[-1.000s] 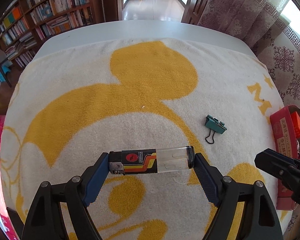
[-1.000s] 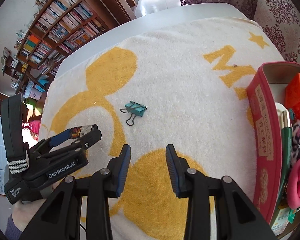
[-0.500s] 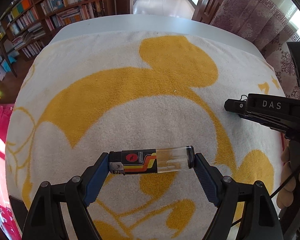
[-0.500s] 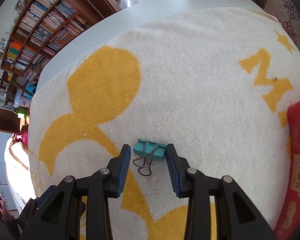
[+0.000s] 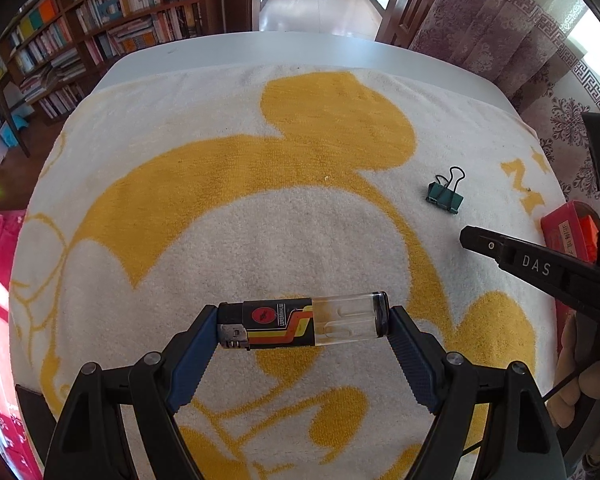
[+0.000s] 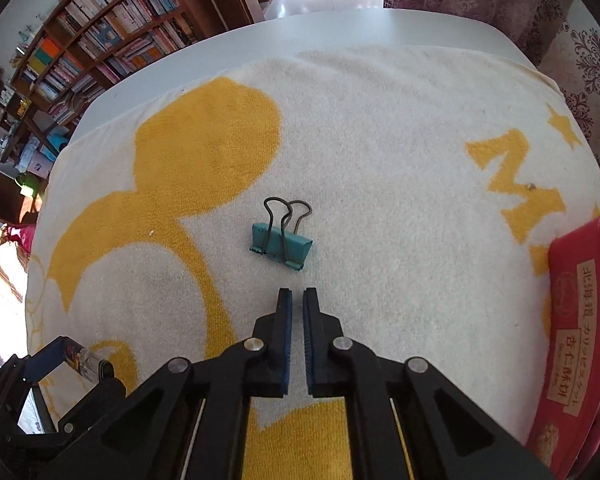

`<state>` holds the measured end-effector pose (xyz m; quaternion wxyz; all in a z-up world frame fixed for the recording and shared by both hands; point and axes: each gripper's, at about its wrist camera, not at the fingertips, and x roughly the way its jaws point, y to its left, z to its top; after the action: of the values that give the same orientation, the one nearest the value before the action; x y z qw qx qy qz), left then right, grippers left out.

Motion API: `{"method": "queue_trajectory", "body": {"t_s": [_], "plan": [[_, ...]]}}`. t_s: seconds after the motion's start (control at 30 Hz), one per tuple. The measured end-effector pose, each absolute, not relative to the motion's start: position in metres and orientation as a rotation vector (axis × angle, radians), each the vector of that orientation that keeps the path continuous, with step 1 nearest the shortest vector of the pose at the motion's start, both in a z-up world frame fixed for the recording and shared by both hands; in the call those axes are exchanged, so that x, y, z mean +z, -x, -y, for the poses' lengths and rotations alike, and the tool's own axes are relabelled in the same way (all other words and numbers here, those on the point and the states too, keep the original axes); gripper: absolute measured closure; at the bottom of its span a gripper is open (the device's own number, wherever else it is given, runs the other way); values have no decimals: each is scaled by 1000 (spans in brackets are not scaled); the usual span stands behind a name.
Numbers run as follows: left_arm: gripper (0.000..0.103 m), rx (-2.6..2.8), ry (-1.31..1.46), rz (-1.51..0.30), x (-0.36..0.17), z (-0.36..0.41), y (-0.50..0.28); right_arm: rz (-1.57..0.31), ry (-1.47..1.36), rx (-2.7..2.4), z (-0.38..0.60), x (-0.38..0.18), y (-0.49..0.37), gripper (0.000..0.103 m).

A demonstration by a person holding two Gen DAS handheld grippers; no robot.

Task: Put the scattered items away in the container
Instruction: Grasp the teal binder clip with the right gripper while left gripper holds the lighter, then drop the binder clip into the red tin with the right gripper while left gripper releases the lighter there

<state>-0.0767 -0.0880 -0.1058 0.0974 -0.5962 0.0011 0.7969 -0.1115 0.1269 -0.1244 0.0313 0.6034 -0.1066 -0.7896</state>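
My left gripper [image 5: 302, 326] is shut on a lighter [image 5: 300, 324] with a black, red and orange label and a clear tank, held crosswise above the towel. A teal binder clip [image 6: 281, 242] lies on the towel, its wire handles pointing away; it also shows in the left wrist view [image 5: 445, 196]. My right gripper [image 6: 297, 300] is shut and empty, just short of the clip and not touching it. The red container [image 6: 580, 320] stands at the right edge; it also shows in the left wrist view [image 5: 568, 232].
A white and yellow towel [image 6: 340, 140] covers the table [image 6: 340, 28]. A bookshelf [image 6: 100, 40] and a doorway stand beyond the far edge. The left gripper body [image 6: 52, 392] shows at lower left in the right wrist view.
My right gripper has closed from open and pulled back off the clip, which now lies turned with its handles pointing away. My left gripper still holds the lighter.
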Motion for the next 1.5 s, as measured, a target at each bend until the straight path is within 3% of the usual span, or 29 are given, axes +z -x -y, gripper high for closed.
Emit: {"method": "queue_trajectory", "body": {"t_s": [0.2, 0.27, 0.3, 0.37, 0.4, 0.43, 0.6, 0.7, 0.8, 0.87, 0.9, 1.5], "plan": [[18, 2348, 1763, -6, -105, 75, 71, 434, -1802, -2414, -145, -117, 95, 97], [18, 2350, 1758, -9, -103, 73, 68, 466, -1791, -2402, -147, -117, 98, 90], [18, 2351, 1757, -12, -102, 72, 67, 468, -1782, -2405, -146, -117, 100, 84], [18, 2351, 1757, -12, -101, 73, 65, 468, -1759, -2435, -141, -113, 104, 35], [18, 2353, 1759, -10, -101, 75, 65, 464, -1748, -2466, -140, -111, 104, 25], [18, 2357, 1761, -2, -101, 77, 65, 457, -1740, -2491, -138, -110, 107, 22], [18, 2366, 1786, 57, -105, 88, 66, 368, -1780, -2510, -123, -113, 130, 22], [18, 2374, 1791, 65, -106, 92, 66, 278, -1811, -2529, -111, -122, 143, 29], [18, 2381, 1796, 74, -105, 97, 66, 127, -1827, -2584, -100, -128, 149, 44], [18, 2384, 1798, 79, -105, 98, 67, 39, -1830, -2604, -96, -129, 148, 62], [18, 2385, 1797, 81, -104, 98, 68, 39, -1827, -2604, -97, -128, 147, 64], [18, 2336, 1684, -16, -75, 18, 49, 362, -1684, -2638, -189, -64, 41, 65]]}}
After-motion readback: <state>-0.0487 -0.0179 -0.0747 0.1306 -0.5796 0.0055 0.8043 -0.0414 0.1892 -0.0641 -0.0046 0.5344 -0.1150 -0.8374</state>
